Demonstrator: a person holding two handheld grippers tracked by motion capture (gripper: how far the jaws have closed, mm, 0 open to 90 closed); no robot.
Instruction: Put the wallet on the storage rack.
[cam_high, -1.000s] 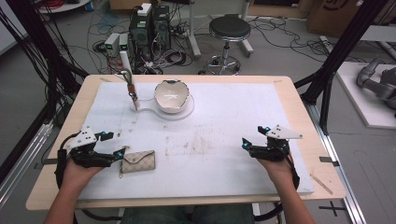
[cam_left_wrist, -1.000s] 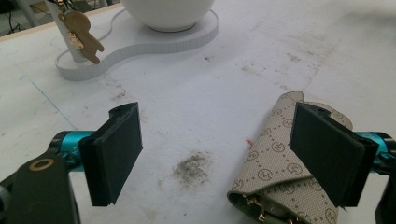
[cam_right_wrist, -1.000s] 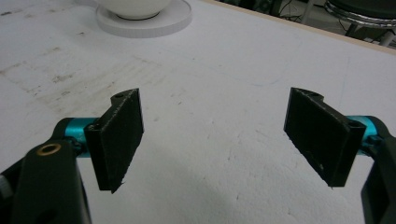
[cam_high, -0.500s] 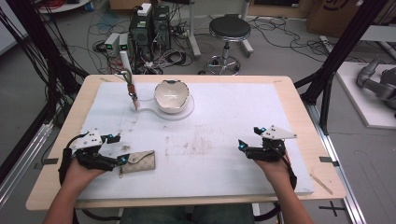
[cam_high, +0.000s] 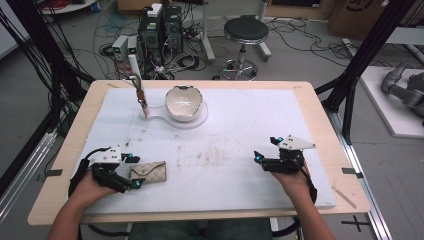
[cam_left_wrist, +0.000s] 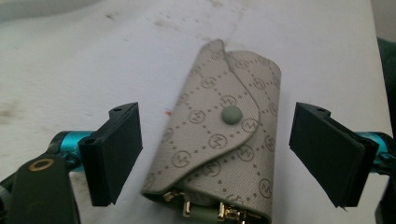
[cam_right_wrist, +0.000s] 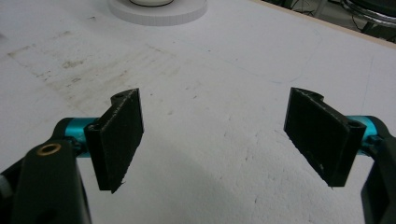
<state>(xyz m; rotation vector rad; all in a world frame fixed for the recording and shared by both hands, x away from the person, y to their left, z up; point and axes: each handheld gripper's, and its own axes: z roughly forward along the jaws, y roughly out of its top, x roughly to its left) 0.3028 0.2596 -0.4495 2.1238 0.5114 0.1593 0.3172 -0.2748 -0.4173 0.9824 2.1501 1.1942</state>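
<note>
Key pouch (cam_high: 148, 172) lies flat on the tabletop (cam_high: 240, 130), at about 7 o'clock in the high view.
Its long axis runs from 9 to 3 o'clock; the left hand-held gripper (cam_high: 132, 171) stands released around its near end, not touching. In the left gripper view, metal clasps are cut off at 6 o'clock. The right hand-held gripper (cam_high: 257, 156) is released too, at 4 o'clock.
</note>
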